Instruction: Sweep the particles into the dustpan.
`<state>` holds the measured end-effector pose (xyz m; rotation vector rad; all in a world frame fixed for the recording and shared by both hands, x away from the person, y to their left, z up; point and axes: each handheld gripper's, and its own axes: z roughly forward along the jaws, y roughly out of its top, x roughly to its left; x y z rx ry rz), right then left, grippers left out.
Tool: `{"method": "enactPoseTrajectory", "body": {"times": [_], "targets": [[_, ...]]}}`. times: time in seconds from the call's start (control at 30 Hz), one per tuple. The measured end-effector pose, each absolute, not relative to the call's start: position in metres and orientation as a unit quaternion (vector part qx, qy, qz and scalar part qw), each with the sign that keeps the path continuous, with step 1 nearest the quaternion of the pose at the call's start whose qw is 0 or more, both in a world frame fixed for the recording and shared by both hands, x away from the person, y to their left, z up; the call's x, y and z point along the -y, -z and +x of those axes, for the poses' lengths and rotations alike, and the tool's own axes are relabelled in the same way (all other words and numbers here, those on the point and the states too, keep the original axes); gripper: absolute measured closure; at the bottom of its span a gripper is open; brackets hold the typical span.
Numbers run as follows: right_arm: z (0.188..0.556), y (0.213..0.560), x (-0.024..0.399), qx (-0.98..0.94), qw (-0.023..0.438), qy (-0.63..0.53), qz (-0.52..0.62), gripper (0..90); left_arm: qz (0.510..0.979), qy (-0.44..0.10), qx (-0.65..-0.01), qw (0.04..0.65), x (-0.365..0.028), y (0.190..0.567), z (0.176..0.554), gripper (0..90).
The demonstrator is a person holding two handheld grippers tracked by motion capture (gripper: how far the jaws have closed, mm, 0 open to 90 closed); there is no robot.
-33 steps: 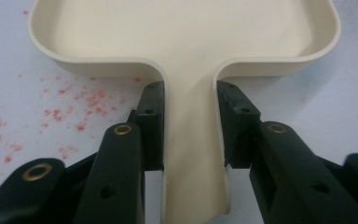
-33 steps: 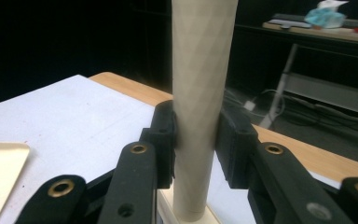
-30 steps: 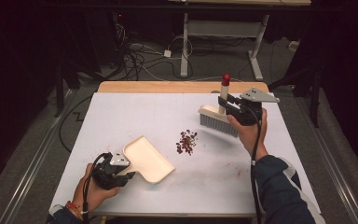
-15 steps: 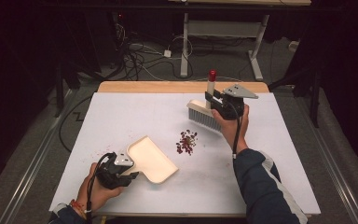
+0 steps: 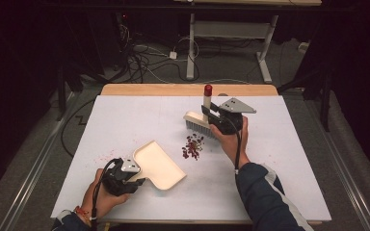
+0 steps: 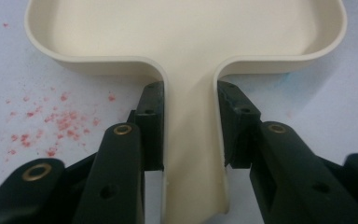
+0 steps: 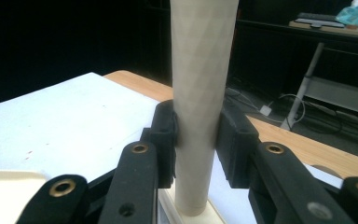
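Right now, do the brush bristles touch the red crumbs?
Apart. The high view shows bare white table between the brush bristles and the red crumbs.

Background's pretty cluttered: a tangle of cables (image 5: 147, 60) sprawls on the floor at upper left, and a second desk's white legs (image 5: 191, 45) stand top center. Faint pink dust (image 5: 107, 156) smears the desk (image 5: 289, 159) lower left.

A cream plastic dustpan (image 5: 156, 165) lies flat on the white worktop (image 5: 289, 144) at lower centre-left of the high view, handle toward the bottom edge; a cream hand brush (image 5: 201, 121) with grey bristles stands upright at centre, red-tipped handle up; a small pile of dark red crumbs (image 5: 192, 146) lies between them, just below the bristles.
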<state>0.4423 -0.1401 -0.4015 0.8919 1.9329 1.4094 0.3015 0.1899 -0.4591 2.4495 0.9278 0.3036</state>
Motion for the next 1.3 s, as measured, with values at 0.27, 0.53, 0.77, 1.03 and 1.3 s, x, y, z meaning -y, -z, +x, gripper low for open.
{"method": "enactPoseTrajectory", "body": {"times": [0.27, 0.53, 0.77, 1.03, 1.3], "targets": [[0.434, 0.402, 0.144, -0.728, 0.268, -0.542, 0.324, 70.6, 0.902, -0.108, -0.337, 0.247, -0.184, 0.462, 0.305, 64.4], [0.421, 0.402, 0.145, -0.738, 0.271, -0.535, 0.311, 70.6, 0.902, -0.108, -0.337, 0.245, -0.178, 0.463, 0.306, 64.4], [0.412, 0.402, 0.138, -0.738, 0.282, -0.524, 0.319, 70.5, 0.903, -0.108, -0.339, 0.24, -0.171, 0.462, 0.307, 64.4], [0.405, 0.402, 0.132, -0.748, 0.282, -0.518, 0.306, 70.5, 0.904, -0.101, -0.342, 0.237, -0.166, 0.461, 0.311, 64.3], [0.4, 0.401, 0.131, -0.758, 0.275, -0.51, 0.298, 70.3, 0.904, -0.099, -0.338, 0.242, -0.165, 0.463, 0.317, 64.2]]}}
